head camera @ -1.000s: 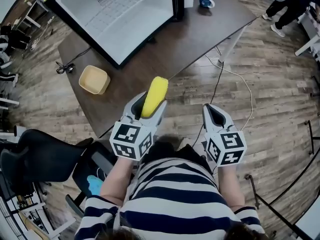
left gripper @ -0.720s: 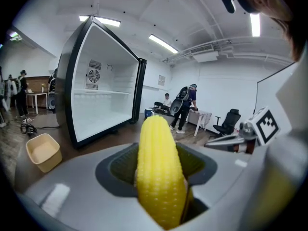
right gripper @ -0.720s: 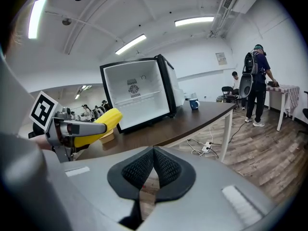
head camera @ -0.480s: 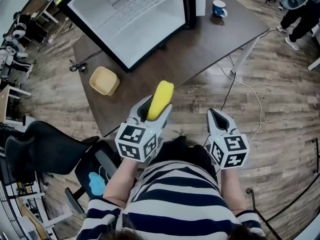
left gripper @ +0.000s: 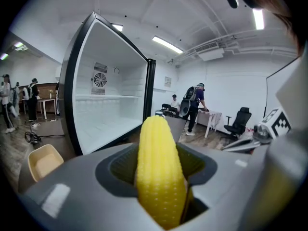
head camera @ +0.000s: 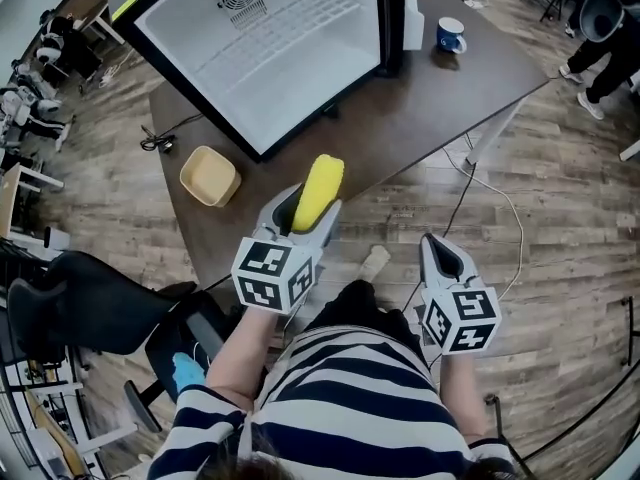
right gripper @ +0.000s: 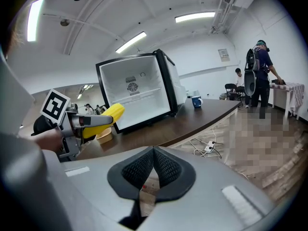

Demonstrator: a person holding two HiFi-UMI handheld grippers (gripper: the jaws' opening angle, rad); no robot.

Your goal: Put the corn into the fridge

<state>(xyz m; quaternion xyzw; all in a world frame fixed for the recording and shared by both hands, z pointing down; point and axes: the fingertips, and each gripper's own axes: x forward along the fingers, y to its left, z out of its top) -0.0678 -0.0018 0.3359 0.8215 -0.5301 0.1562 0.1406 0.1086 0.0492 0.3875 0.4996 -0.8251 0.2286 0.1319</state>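
A yellow corn cob [head camera: 317, 190] [left gripper: 159, 172] sticks out forward from my left gripper [head camera: 304, 208], which is shut on it. It hangs over the near edge of the dark brown table [head camera: 420, 88]. The fridge [head camera: 270, 43] [left gripper: 108, 109] stands on that table with its door wide open and its white inside bare. In the right gripper view the corn [right gripper: 103, 117] and the fridge [right gripper: 139, 97] show to the left. My right gripper [head camera: 443, 261] [right gripper: 153, 170] is shut with nothing in it, held over the wood floor to the right.
A small yellow tub [head camera: 210, 175] sits on the table left of the corn. A blue mug [head camera: 451, 35] stands at the table's far right. Cables [head camera: 480, 183] trail on the floor. A black chair [head camera: 90, 303] stands at my left. People stand in the background.
The table and fridge sit nearer in the head view. My left gripper has carried the corn forward to the table edge. My right gripper has dropped back slightly.
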